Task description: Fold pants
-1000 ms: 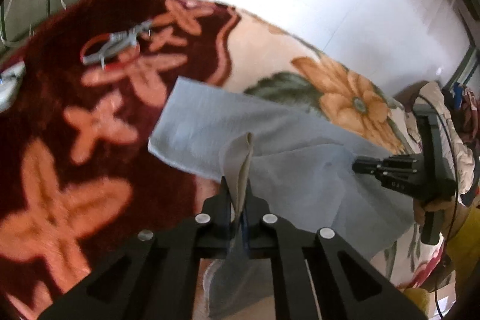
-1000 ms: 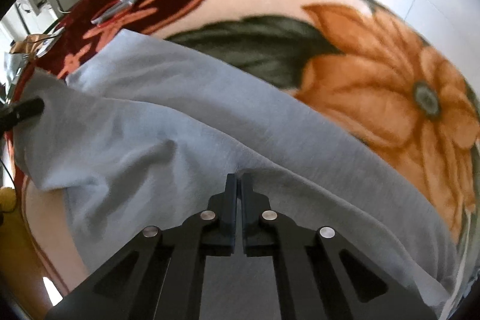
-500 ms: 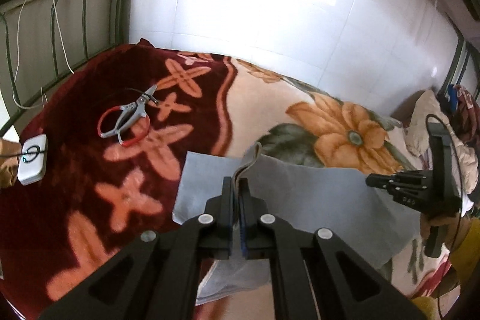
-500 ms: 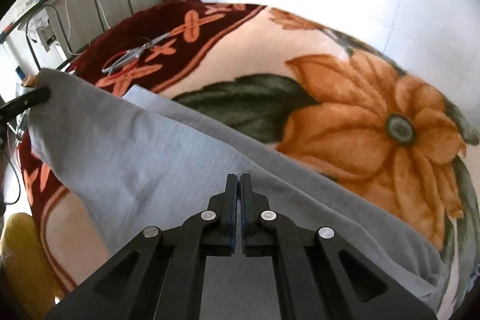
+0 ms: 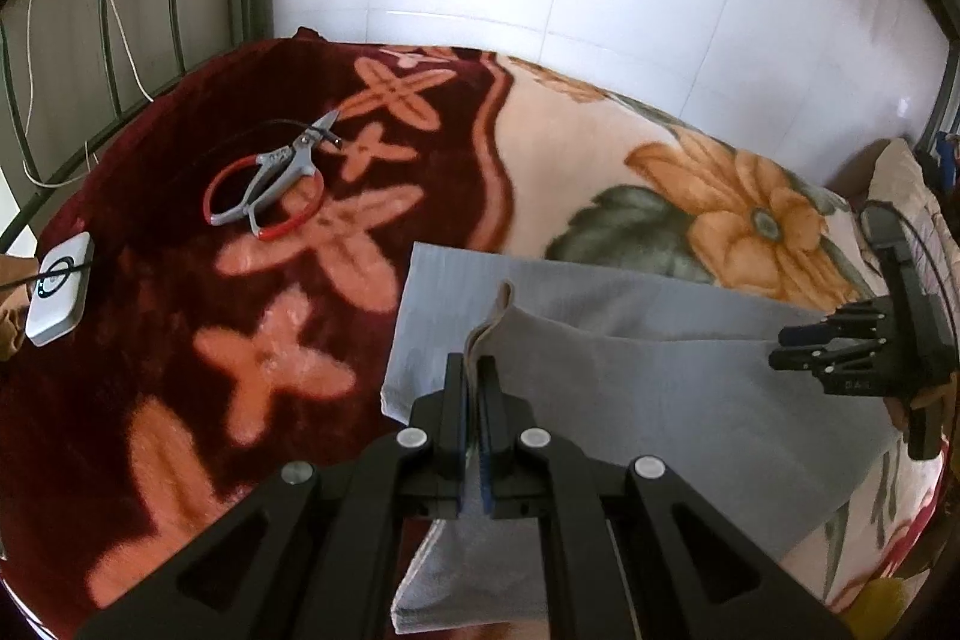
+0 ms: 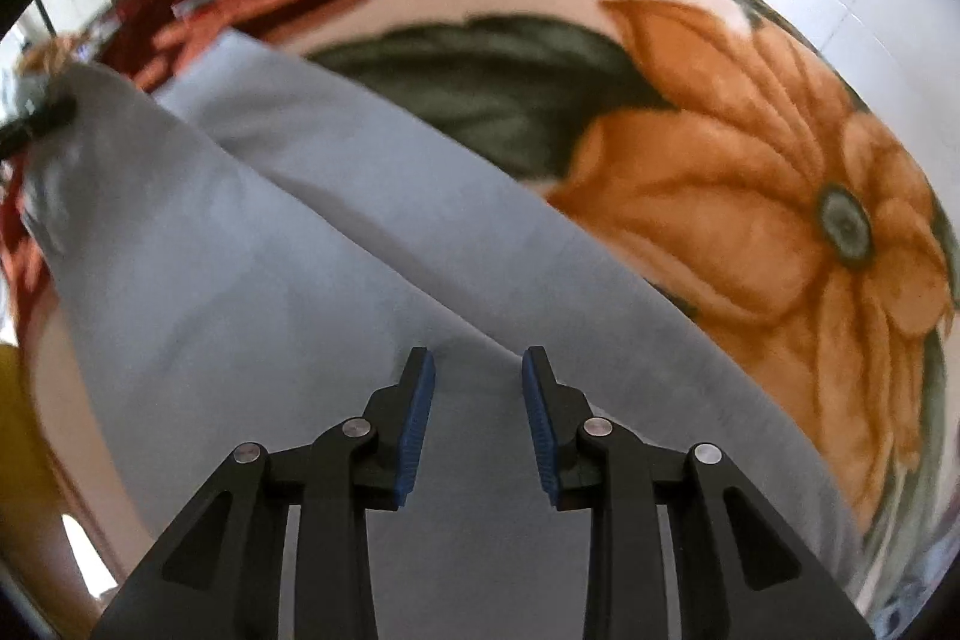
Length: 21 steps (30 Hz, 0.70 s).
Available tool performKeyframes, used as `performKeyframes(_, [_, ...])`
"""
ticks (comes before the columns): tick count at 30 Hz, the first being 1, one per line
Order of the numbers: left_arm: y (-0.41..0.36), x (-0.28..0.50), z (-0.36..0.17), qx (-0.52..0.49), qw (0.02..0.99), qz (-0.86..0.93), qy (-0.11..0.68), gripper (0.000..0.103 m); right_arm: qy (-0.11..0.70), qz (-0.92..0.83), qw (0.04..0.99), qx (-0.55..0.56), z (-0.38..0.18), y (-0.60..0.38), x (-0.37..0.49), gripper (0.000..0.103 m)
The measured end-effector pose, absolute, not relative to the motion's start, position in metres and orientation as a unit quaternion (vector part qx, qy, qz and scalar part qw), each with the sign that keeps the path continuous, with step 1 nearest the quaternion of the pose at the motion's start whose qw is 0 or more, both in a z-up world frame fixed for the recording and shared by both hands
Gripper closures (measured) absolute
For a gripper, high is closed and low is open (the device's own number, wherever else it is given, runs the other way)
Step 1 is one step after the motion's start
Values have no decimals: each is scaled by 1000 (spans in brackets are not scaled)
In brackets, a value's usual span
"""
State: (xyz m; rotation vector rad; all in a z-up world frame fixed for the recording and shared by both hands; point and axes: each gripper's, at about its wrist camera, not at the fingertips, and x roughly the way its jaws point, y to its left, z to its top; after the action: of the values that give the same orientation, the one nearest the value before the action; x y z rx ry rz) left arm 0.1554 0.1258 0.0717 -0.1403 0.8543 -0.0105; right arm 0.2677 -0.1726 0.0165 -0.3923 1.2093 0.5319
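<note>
You are midway through a fold: the grey pants (image 5: 648, 376) lie on the flowered blanket (image 5: 300, 280) of the bed, just beside its big orange flower (image 6: 780, 196), with one layer lifted over the other. Your left claw (image 5: 478, 388) is clamped on a raised edge of the cloth, which stands up between its fingers. Your right claw (image 6: 478, 370) hangs over the pants with its jaws parted and nothing between the blue pads (image 6: 414, 430); the right wrist view is blurred, so I cannot tell whether the tips touch the fabric. The next move, as I judge it, calls for carrying the held edge across and laying it flat, edges matched. The scissors (image 5: 270, 178) lie well apart from the pants, toward the headboard.
</note>
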Motion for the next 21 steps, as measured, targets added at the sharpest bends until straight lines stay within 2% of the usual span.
performKeyframes(11, [126,156,69,-66,906,-3,417,100,549,265,773,-178,6,-179,267,71])
performKeyframes(12, [125,155,69,-63,906,-3,418,100,547,266,774,-178,6,-179,266,75])
performKeyframes(15, [124,153,71,-62,907,-5,417,100,541,267,779,-171,11,-179,262,100])
performKeyframes(21, [119,143,85,-59,914,-17,401,100,489,264,820,-136,39,-193,235,101])
